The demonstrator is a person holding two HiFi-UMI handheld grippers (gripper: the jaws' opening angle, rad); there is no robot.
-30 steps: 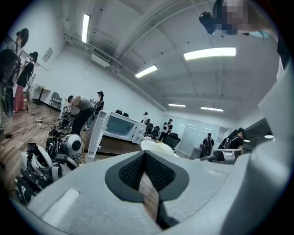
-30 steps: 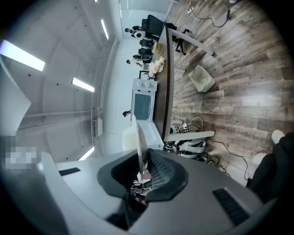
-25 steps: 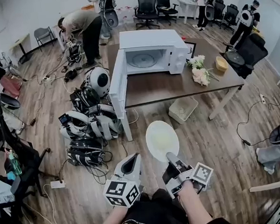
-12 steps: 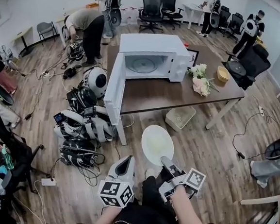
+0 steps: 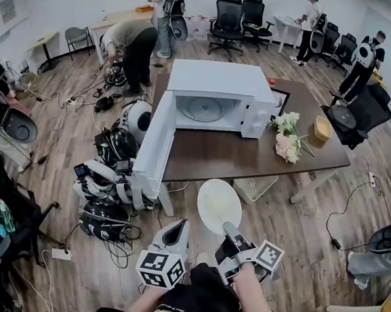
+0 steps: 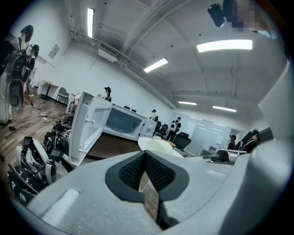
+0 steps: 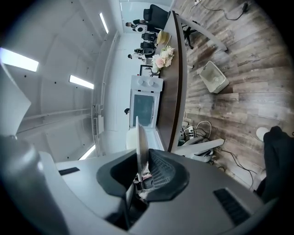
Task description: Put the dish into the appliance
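Observation:
A white microwave [image 5: 211,96] stands on the brown table [image 5: 250,155], its door [image 5: 151,152] swung wide open to the left, the turntable bare inside. My right gripper [image 5: 230,225] is shut on the near rim of a pale round plate [image 5: 219,204], held out just short of the table's front edge. In the right gripper view the plate [image 7: 140,137] shows edge-on between the pads, the microwave [image 7: 144,108] beyond. My left gripper [image 5: 177,229] hangs beside it on the left, pads together, holding nothing. The left gripper view shows the open door [image 6: 87,128] and the plate [image 6: 158,146].
A bunch of flowers [image 5: 286,140] and a yellow bowl [image 5: 324,128] lie on the table's right end. A pale basket [image 5: 256,187] sits under the table. Helmets, packs and cables [image 5: 108,173] crowd the floor left of the door. People and office chairs [image 5: 238,16] are farther back.
Both grippers and the plate have come closer to the table and the open microwave. The plate now sits right by the table's front edge.

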